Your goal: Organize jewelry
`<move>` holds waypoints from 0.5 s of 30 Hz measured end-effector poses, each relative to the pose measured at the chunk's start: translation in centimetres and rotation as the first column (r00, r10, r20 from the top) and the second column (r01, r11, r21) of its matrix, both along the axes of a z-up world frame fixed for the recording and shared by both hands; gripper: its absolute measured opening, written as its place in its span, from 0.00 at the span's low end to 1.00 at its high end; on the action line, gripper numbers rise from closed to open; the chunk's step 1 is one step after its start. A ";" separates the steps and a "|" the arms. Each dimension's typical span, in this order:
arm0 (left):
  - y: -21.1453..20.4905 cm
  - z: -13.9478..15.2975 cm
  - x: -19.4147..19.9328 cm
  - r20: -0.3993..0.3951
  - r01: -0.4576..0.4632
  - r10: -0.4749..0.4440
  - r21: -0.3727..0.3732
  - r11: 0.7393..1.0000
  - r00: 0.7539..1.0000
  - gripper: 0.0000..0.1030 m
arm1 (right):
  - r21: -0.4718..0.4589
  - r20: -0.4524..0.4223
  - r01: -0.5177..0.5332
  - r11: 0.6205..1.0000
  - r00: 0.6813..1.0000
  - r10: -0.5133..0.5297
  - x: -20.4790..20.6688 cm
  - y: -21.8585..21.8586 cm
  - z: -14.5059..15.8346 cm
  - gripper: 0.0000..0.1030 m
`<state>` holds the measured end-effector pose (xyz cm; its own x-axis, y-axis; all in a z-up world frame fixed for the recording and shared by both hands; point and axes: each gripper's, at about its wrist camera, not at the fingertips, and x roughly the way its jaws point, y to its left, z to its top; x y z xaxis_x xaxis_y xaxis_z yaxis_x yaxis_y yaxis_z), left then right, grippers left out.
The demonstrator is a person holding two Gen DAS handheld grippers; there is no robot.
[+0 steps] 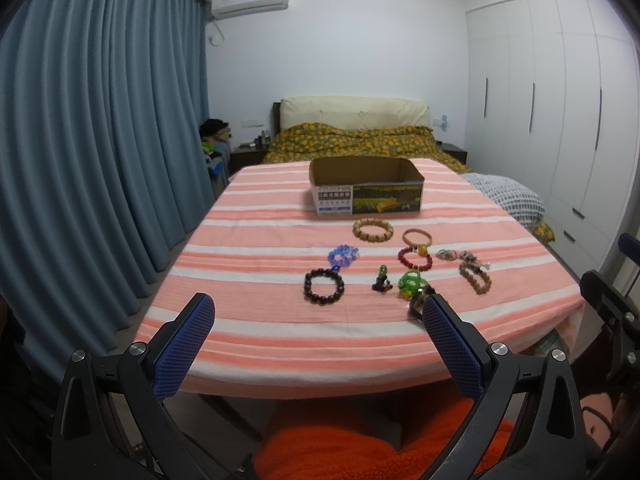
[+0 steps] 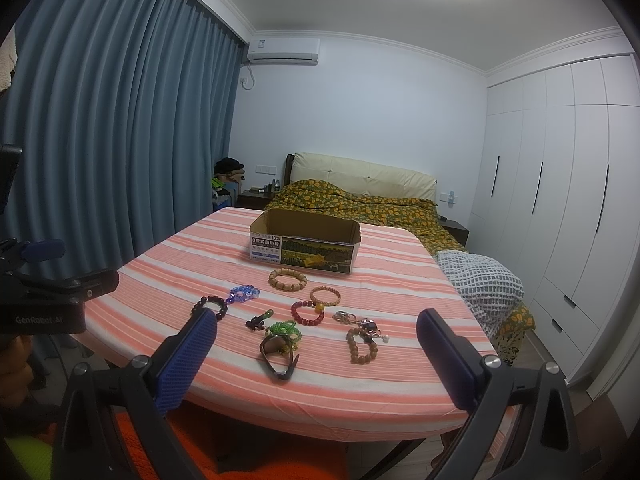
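Bedroom with blue curtains (image 1: 100,140) along the left wall, white wardrobe doors (image 2: 560,200) on the right, an air conditioner (image 1: 250,2) high on the far wall, and a bed (image 2: 360,200) under a yellow-patterned cover at the back. In front, a table draped in a pink-and-white striped cloth (image 1: 280,320).

Toward the far end of the cloth, an open cardboard box (image 1: 366,186), nothing visible inside from either view. Scattered between box and near edge, all apart from the box:
- tan wooden-bead bracelet (image 1: 373,230), nearest the box
- thin orange bracelet (image 1: 417,236), just right of it
- red bead bracelet (image 1: 414,258) with a yellow bead, touching the orange one
- blue glass bracelet (image 1: 343,256), left of centre
- dark bead bracelet (image 1: 324,286), touching the blue one's near end
- small dark-and-green piece (image 1: 382,280), centre
- green bead bracelet (image 2: 285,330)
- sunglasses (image 2: 278,356), just in front of the green bracelet, closest to the near edge
- brown bead bracelet (image 2: 360,344) with keyring clutter (image 2: 360,320) at its far end, on the right

Left gripper (image 1: 318,314) held above the near table edge, blue-padded fingers spread wide, gripping nothing. Right gripper (image 2: 316,328) likewise spread wide and empty, fingers framing the sunglasses and green bracelet from above.
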<state>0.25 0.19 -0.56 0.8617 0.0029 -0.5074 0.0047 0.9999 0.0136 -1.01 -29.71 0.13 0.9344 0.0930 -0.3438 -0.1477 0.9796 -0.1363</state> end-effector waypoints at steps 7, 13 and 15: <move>0.9 -0.8 1.0 -0.036 0.000 0.001 0.027 1.000 0.999 1.00 | -0.005 -0.010 0.013 1.000 1.000 -0.013 0.9 -1.1 0.0 0.99; 2.6 -3.9 4.3 -0.131 0.028 -0.024 0.024 0.999 0.991 1.00 | -0.032 -0.047 0.050 0.998 0.998 -0.052 3.3 -4.3 -0.9 0.99; 3.0 -5.5 5.7 -0.190 0.044 -0.038 0.025 0.999 0.981 1.00 | -0.033 -0.097 0.054 0.998 0.994 -0.057 4.8 -5.7 -2.1 0.99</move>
